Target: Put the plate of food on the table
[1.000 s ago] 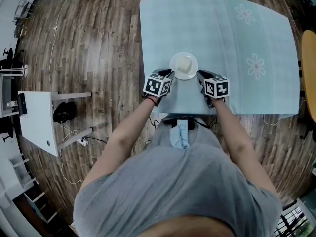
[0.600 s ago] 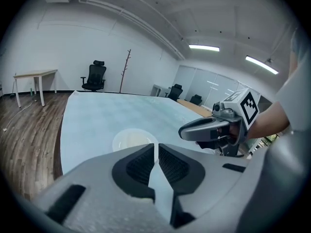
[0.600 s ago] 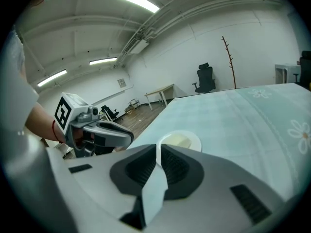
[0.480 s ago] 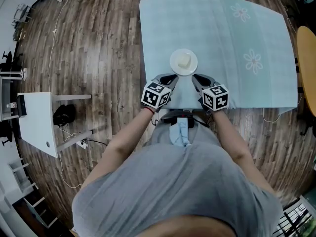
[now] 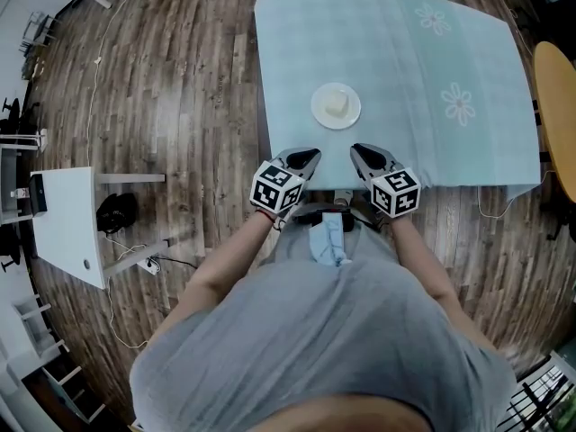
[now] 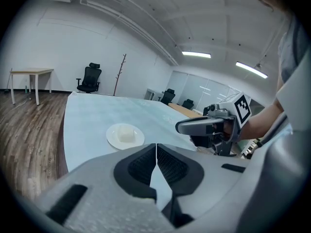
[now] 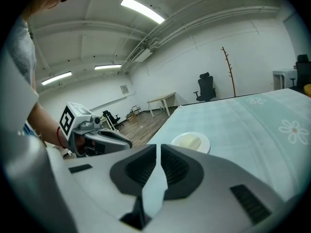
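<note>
A white plate with a pale block of food rests on the table's light blue cloth, near the front edge. My left gripper and right gripper hover side by side at that edge, well short of the plate and not touching it. Both are shut with nothing held. In the left gripper view the plate lies ahead beyond the shut left gripper, with the right gripper to its right. The right gripper view shows the plate past the right gripper.
A white desk and a black bag stand on the wooden floor to the left. A round yellow table is at the right edge. Flower prints mark the cloth's right half.
Both grippers have drawn back from the plate's sides toward the person, past the table's front edge. The plate stays put on the cloth.
</note>
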